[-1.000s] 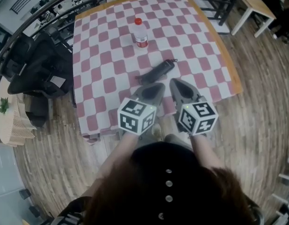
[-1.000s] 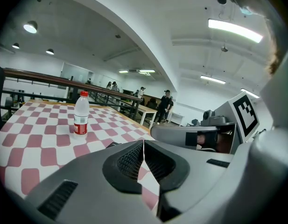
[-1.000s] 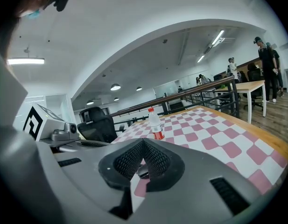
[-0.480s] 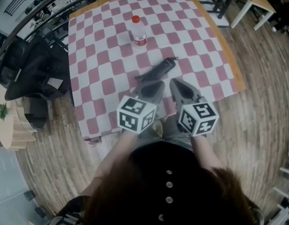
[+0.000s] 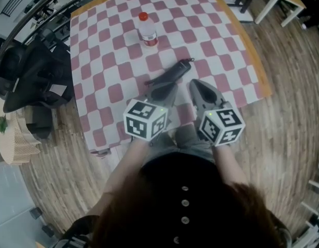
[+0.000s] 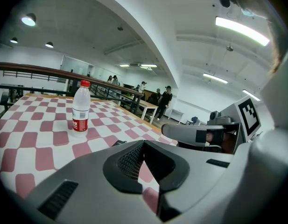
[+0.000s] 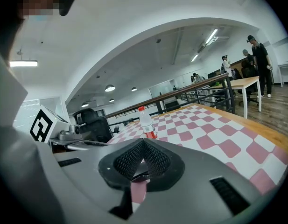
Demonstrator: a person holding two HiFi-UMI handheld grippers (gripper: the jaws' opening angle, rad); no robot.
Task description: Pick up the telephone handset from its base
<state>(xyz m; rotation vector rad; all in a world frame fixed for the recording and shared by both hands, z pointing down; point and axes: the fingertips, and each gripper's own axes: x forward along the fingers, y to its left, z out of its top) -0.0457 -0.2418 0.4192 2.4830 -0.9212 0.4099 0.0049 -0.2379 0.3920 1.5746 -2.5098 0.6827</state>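
Black handset [image 5: 170,75] lies slantwise on the checked cloth [image 5: 105,61], just ahead of the left gripper [image 5: 162,91]. That gripper's tips reach the handset's near end; whether they touch it cannot be told. From the right gripper [image 5: 199,88] the handset sits ahead and to the left, a little apart. Both grippers hover side by side over the near edge of the table [image 5: 255,66], pointing away from the person. The left gripper's jaws are pressed together with nothing between them, and the right gripper's jaws meet at the tips, empty too. Further ahead of both grippers, beyond the handset, a clear bottle [image 5: 147,31] with a red cap stands upright. Left of the left gripper, off the table, sits a dark chair [image 5: 38,76].
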